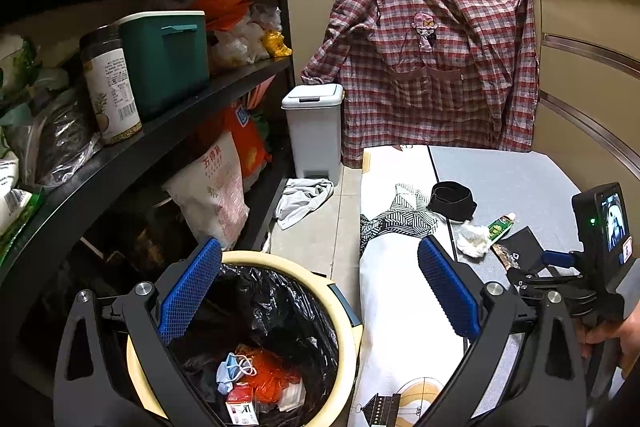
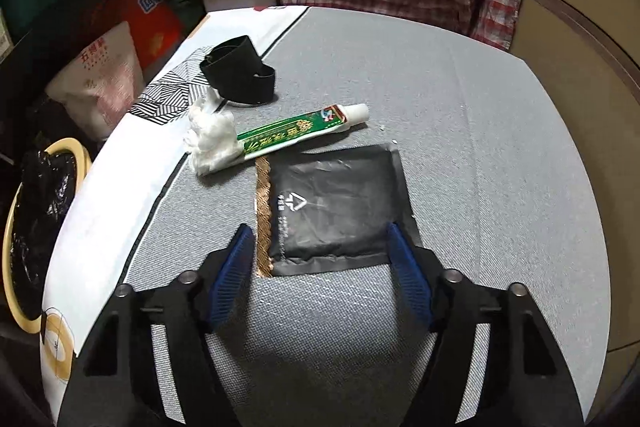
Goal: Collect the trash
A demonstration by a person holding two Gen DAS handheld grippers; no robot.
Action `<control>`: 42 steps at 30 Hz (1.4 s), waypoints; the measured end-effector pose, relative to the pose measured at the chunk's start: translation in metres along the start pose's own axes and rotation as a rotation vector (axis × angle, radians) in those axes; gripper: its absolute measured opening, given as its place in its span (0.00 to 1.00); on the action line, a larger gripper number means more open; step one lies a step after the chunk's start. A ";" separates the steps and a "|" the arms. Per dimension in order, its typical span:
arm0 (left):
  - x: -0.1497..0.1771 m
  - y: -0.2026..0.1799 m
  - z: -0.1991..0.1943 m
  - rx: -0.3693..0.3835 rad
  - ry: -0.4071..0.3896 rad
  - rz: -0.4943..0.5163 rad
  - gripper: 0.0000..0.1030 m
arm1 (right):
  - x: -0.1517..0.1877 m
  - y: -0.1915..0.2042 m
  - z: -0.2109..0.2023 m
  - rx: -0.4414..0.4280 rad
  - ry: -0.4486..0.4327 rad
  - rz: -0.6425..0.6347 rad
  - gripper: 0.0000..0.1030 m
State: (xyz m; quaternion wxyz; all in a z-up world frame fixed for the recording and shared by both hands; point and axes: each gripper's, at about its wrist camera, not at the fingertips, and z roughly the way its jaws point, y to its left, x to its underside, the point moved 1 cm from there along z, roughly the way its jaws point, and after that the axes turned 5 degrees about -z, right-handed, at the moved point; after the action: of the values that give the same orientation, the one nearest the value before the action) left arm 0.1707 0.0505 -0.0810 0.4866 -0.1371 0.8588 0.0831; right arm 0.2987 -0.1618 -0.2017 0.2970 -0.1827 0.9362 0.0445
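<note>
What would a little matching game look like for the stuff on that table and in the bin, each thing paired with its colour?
Things:
1. tube
2. flat packet
3. crumpled tissue
4. face mask in the bin

Colours:
A. white
B. light blue
C. green with a white cap
D. black with a gold edge

Pairs: 1-C, 2-D, 3-A, 4-B
</note>
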 end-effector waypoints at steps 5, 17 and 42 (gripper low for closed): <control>-0.001 0.003 0.000 -0.003 0.002 -0.011 0.92 | -0.002 0.006 -0.001 -0.046 -0.011 -0.026 0.26; -0.003 0.000 0.000 0.012 -0.004 -0.023 0.92 | 0.004 0.009 -0.019 -0.078 -0.034 -0.006 0.04; 0.012 -0.074 0.020 0.166 0.030 0.034 0.92 | 0.035 -0.067 -0.187 -0.012 -0.299 0.278 0.04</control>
State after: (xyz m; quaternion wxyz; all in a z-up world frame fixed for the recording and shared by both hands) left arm 0.2046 -0.0157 -0.1023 0.4818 -0.0829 0.8722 0.0179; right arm 0.1963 -0.2714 -0.0661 0.4225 -0.0450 0.8976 0.1175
